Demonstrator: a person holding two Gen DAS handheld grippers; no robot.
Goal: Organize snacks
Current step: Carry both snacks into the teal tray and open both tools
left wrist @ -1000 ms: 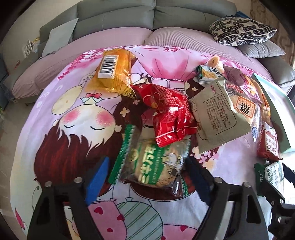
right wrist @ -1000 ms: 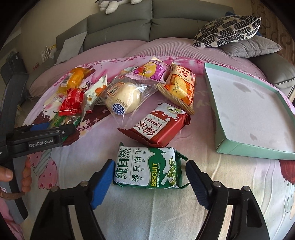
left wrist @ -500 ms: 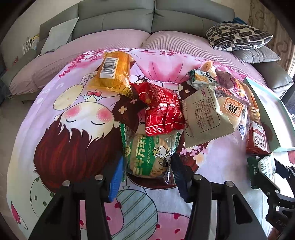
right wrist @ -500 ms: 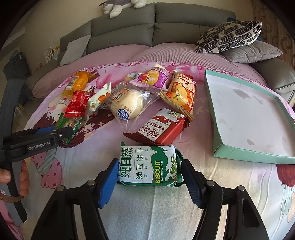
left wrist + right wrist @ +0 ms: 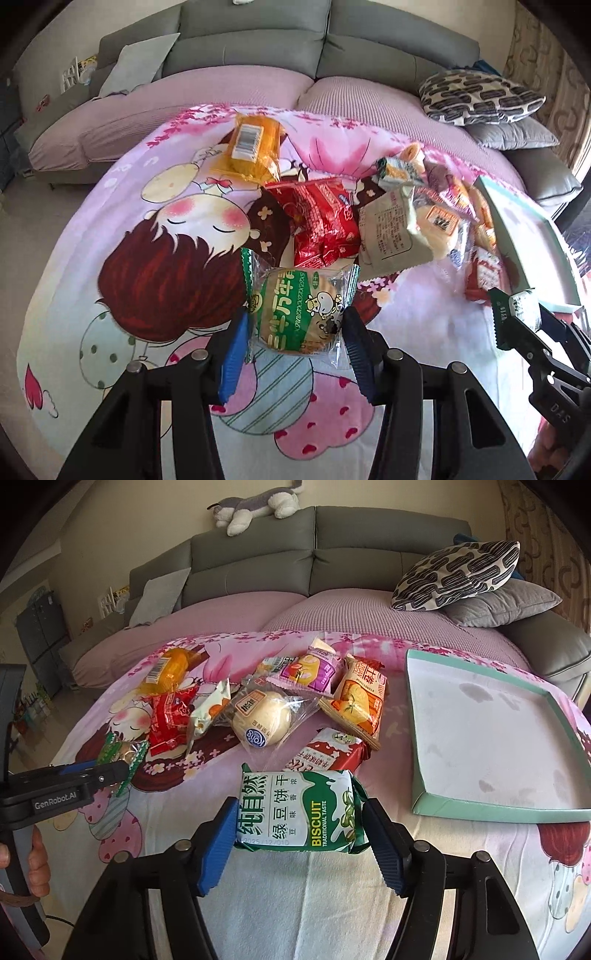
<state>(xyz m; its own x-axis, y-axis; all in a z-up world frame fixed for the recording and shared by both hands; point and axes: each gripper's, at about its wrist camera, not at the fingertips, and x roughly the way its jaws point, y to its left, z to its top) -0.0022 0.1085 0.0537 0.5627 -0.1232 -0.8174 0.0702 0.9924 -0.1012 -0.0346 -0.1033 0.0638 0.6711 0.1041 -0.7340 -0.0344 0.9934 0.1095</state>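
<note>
grey sofa (image 5: 258, 554) | plush toy (image 5: 255, 507) on its backrest | patterned cushion (image 5: 456, 576) | cartoon blanket (image 5: 147, 258)

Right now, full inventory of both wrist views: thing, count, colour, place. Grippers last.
Round cracker pack: 1, green and clear, in left gripper.
Green biscuit pack: 1, green and white, in right gripper.
Red biscuit pack: 1, red, behind the green one.
Bun pack: 1, clear, pile centre.
Crinkled red pack: 1, red, pile left.
Yellow pack: 1, orange-yellow, far left.
Orange wafer pack: 1, near tray.
Purple pack: 1, far side.
Tray: 1, mint rim, right, empty.
Cartoon blanket: 1, pink, underneath.
Left gripper: shut on cracker pack.
Right gripper: shut on green biscuit pack.
</note>
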